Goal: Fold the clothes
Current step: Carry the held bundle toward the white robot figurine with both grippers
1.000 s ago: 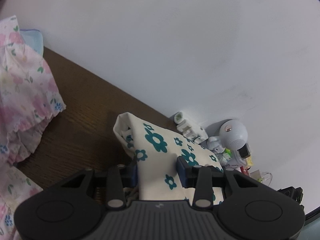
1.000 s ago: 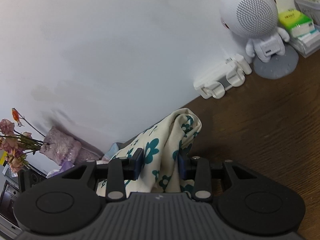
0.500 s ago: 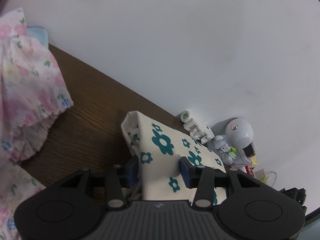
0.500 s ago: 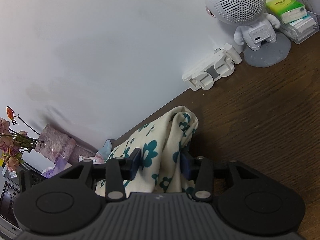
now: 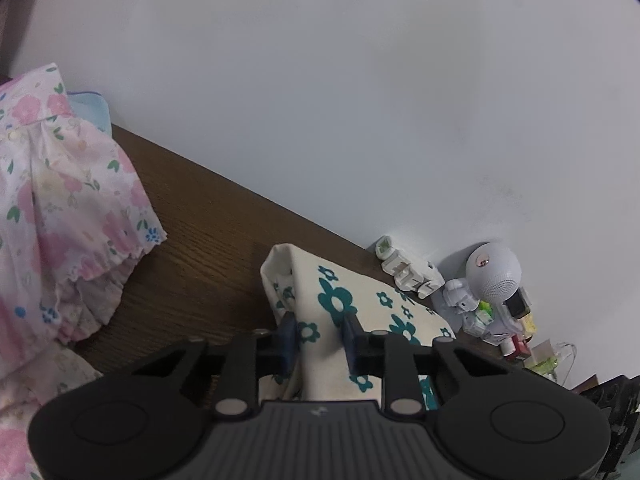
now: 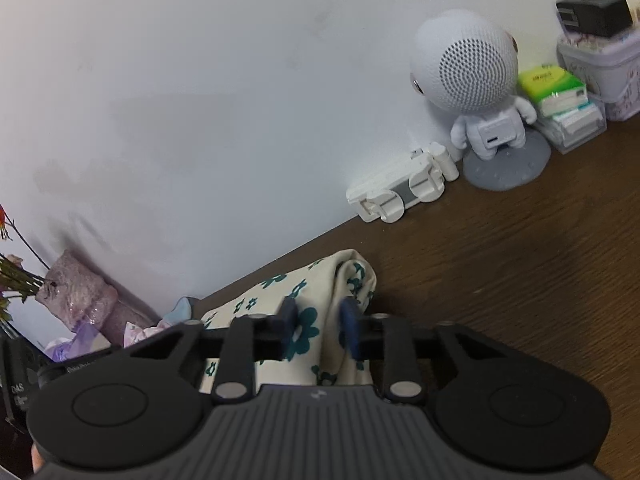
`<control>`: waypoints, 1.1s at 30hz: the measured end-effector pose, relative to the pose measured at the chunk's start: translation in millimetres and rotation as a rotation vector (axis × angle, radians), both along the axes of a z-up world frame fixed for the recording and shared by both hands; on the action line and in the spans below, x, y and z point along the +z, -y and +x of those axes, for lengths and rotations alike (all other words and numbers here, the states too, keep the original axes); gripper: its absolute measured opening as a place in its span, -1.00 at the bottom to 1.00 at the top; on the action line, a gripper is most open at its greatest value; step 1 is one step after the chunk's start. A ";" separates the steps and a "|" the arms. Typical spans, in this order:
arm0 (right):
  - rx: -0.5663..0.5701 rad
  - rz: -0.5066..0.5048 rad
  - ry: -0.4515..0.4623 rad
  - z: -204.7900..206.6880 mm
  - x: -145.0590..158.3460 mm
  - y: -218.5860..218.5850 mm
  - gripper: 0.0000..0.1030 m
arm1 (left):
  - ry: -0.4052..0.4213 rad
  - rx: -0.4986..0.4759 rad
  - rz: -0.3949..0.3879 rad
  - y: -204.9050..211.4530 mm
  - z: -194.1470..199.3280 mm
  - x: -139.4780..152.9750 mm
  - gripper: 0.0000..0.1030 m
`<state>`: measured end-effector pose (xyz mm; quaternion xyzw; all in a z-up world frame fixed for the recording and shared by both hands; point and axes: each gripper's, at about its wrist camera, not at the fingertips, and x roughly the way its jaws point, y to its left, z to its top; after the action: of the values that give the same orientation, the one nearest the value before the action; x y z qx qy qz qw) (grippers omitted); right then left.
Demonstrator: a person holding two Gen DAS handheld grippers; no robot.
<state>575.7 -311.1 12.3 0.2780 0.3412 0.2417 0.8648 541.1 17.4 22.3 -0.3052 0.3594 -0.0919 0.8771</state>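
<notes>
To the left of the left gripper (image 5: 318, 338), a pink floral garment (image 5: 60, 216) is heaped on the desk (image 5: 208, 240), with bare wood between. A corner of the cream cloth with teal flowers (image 5: 344, 300) is pinched in its jaws; the opposite corner (image 6: 320, 300) is clamped by the right gripper (image 6: 316, 334). Over the last second the wall has drawn nearer and the cloth has been carried forward, so a fold is judged to be under way. Ahead and right of the right jaws, a white clip stand (image 6: 404, 192) and a robot-shaped speaker (image 6: 468, 80) line the wall; little room is left beyond the held edge.
</notes>
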 end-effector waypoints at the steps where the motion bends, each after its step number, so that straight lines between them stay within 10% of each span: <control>1: 0.001 -0.002 0.002 0.1 0.2 0.4 -0.70 | 0.000 0.001 -0.005 -0.4 0.1 0.5 -0.53; 5: -0.028 -0.044 0.050 -5.5 9.8 -0.1 -0.44 | 0.015 0.068 0.007 -5.1 -3.3 9.3 -0.01; 10: -0.086 -0.130 0.134 -10.6 25.5 -4.3 -0.12 | 0.011 0.077 0.081 1.6 3.6 16.8 -0.21; 20: -0.053 -0.174 0.100 5.3 18.5 -21.6 -0.79 | -0.020 0.051 0.141 23.4 12.1 16.2 -0.73; 26: -0.062 -0.172 0.102 4.7 20.3 -21.7 -0.55 | 0.004 0.087 0.100 14.2 10.7 20.0 -0.33; 33: -0.072 -0.154 0.086 5.8 17.1 -20.3 -0.80 | -0.039 0.083 0.055 11.3 19.1 8.4 -0.76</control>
<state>581.5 -290.8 29.5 0.2122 0.3109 0.1954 0.9056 560.3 6.1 30.7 -0.2972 0.3657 -0.0398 0.8811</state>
